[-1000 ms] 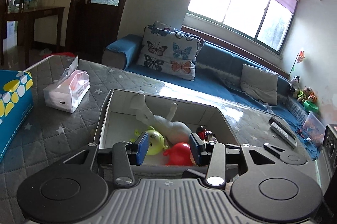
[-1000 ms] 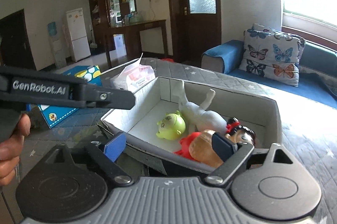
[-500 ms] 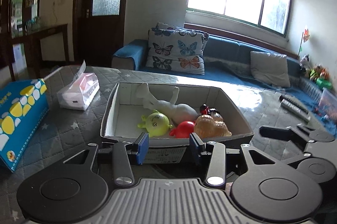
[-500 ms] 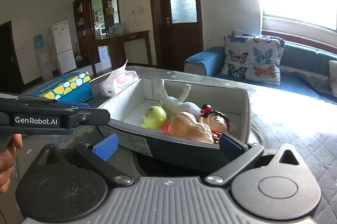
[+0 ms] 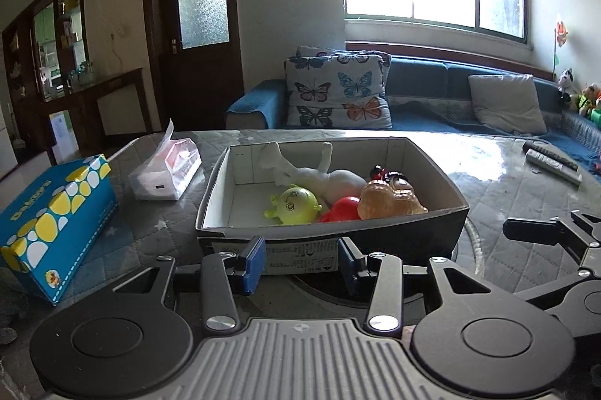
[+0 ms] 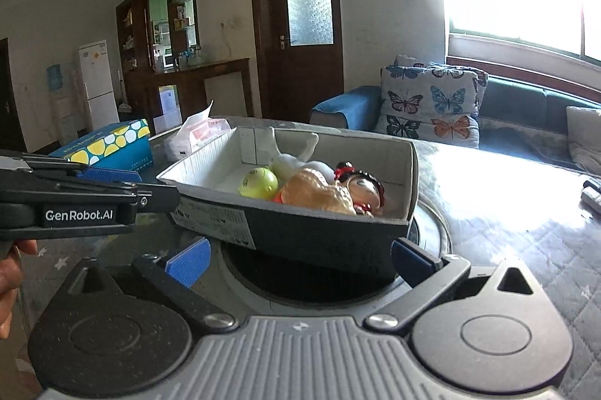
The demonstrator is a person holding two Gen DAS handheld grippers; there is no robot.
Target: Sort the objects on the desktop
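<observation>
A dark cardboard box with a white inside stands on the quilted table. In it lie a white plush animal, a yellow-green toy, a red ball, an amber toy and a black-haired doll. My left gripper is open just short of the box's near wall, with nothing between its blue pads. My right gripper stands wide open before the box's near corner, also holding nothing. The left gripper shows at the left of the right wrist view.
A blue tissue box with yellow and white dots and a white tissue pack lie left of the box. Two remotes rest at the far right. A dark round ring sits under the box. A sofa with a butterfly cushion lies beyond.
Both grippers have drawn back and sunk, so the box now lies farther ahead in both views. The right jaws have spread a little wider. The toys have stayed in the box.
</observation>
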